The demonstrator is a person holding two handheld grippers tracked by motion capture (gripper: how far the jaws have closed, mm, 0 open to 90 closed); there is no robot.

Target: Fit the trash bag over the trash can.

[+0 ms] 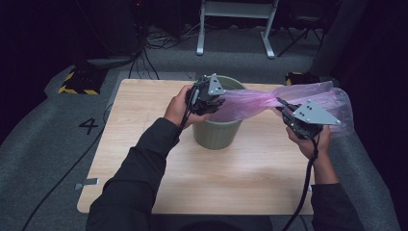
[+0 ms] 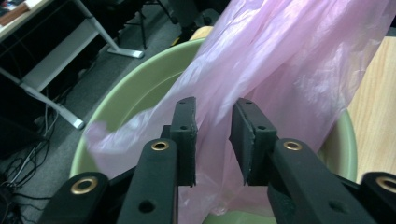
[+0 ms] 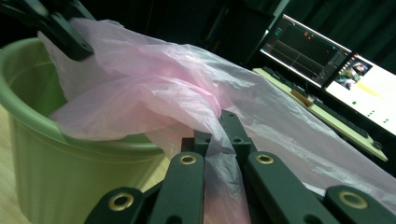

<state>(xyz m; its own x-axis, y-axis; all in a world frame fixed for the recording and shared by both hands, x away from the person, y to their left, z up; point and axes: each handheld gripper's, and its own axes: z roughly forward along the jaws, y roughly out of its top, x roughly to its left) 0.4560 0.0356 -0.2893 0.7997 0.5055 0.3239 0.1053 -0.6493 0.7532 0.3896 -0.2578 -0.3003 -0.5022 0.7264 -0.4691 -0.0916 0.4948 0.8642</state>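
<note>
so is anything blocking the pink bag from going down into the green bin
Nothing visible: one end of the pink bag already hangs into the green bin, whose mouth looks clear. The right gripper holds the rest off to the side.

Light wooden table (image 1: pixel 144 139), green bin (image 1: pixel 216 134) upright on it.

On the wooden counter (image 1: pixel 144 144) stands a green bucket (image 1: pixel 217 134), and a pink plastic bag (image 1: pixel 250 103) stretches from its mouth across to the right. The left claw (image 1: pixel 214 102) hangs at the bucket's rim where the bag's end lies, while the right claw (image 1: pixel 284 107) is clamped on the bag near its middle, with the rest of the bag billowing behind it past the counter's right edge. Dark sleeves (image 1: pixel 139 183) reach in from below, and a cable (image 1: pixel 303 192) trails down from the right hand (image 1: pixel 315 142).
</note>
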